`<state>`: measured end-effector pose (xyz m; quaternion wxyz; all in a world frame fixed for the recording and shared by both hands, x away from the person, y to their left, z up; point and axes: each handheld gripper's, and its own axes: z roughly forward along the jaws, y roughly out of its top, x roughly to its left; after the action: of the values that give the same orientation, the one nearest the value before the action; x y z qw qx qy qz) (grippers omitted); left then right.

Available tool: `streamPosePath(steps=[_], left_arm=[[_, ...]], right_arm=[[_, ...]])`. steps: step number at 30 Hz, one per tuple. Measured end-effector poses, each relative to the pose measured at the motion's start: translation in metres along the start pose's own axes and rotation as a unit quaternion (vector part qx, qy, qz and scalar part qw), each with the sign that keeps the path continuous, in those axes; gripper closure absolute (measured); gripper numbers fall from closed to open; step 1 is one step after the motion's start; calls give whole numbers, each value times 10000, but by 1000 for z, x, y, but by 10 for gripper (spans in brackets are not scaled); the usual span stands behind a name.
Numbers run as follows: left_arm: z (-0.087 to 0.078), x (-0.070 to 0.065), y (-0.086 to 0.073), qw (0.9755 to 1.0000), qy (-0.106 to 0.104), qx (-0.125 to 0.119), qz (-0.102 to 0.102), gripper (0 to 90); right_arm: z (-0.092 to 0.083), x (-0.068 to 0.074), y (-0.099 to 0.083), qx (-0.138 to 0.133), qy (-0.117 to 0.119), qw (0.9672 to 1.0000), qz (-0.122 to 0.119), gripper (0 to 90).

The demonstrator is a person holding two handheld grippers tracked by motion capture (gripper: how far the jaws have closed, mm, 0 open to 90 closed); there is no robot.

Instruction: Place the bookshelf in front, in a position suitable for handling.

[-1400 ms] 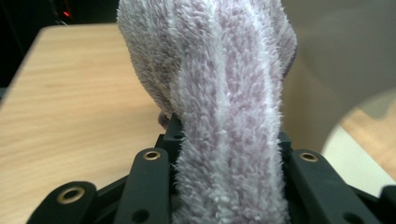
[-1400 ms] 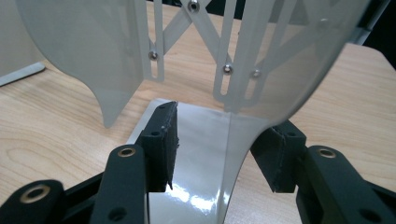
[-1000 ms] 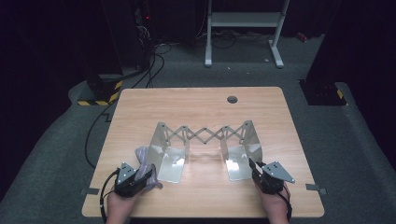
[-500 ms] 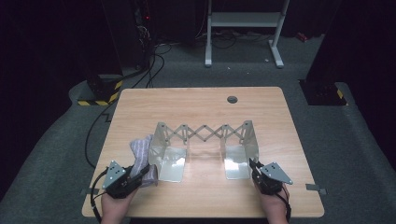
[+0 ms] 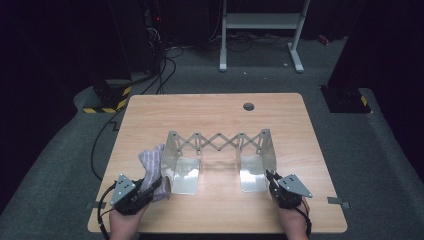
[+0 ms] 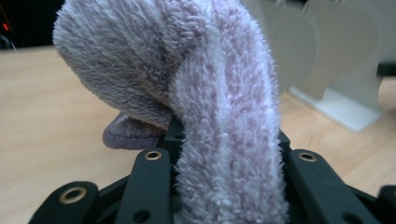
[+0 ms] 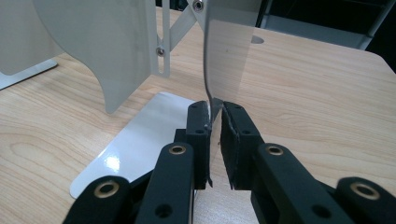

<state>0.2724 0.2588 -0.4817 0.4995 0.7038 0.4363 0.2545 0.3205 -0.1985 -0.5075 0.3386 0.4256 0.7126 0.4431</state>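
Left gripper [image 5: 150,189]: at the near left part of the table, held by the person's left hand [image 5: 125,222]; its fingers are clamped on the towel, as the left gripper view shows.
Towel [image 6: 205,93]: a fluffy cloth of pale lilac colour; one thick fold stands up between the fingers of the left gripper and bends over to the left, and a darker hem of it lies on the wood behind. In the high view it lies just beside the left plate of the rack.
Right gripper [image 7: 215,116]: at the near right part of the table, in the person's right hand [image 5: 292,220]; its fingers have just been closing and are now together on the thin front edge of the rack's right upright plate, which stands between the pads.
Rack [image 5: 220,145]: a white metal frame in the middle of the table, with two upright end plates, two flat glossy base plates toward the person, and a scissor lattice that joins the ends at the far side.
Table [image 5: 210,110]: light wood, with a dark round hole near its far edge.
Floor behind: grey carpet, black cables [image 5: 165,65] at the far left, and a white stand [image 5: 260,30] with two feet.
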Motion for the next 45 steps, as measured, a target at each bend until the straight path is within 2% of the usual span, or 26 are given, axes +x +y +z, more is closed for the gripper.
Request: streamPosePath(steps=[4,8,11,14,19,23,25,28,33,36,39,45], left_arm=[[15,2,-14,9992,-53,383,-123,645],[30,9,-28,9956,-24,917,-185,644],[36,11,-32,9940,-17,1076,-214,644],[34,12,-31,9942,-56,1020,-328,643],[24,7,-20,9969,-55,740,-258,643],[12,1,-5,9992,5,382,-71,643],[0,-1,5,10000,40,58,0,643],[-12,-2,14,9997,62,-253,15,643],[-34,-8,28,9975,77,-699,115,643],[-37,-11,29,9971,65,-746,160,643],[-32,-12,25,9977,71,-644,177,641],[-16,-7,7,9998,-9,-201,-73,641]], right_arm=[[0,1,0,0,4,10000,-9,817],[0,2,0,0,13,10000,-28,816],[0,2,0,-10,21,10000,-40,816],[0,2,0,-9,25,10000,-43,812],[0,2,-1,-9,38,10000,-73,802],[0,2,-1,-3,47,10000,-84,786],[0,2,-1,-3,66,9999,-117,755],[0,4,0,-39,72,9998,-186,723],[0,4,0,-57,81,9998,-182,709],[0,4,0,-53,76,9998,-187,708],[0,4,0,-52,83,9998,-185,708],[-1,4,-1,-52,79,9998,-198,708]])
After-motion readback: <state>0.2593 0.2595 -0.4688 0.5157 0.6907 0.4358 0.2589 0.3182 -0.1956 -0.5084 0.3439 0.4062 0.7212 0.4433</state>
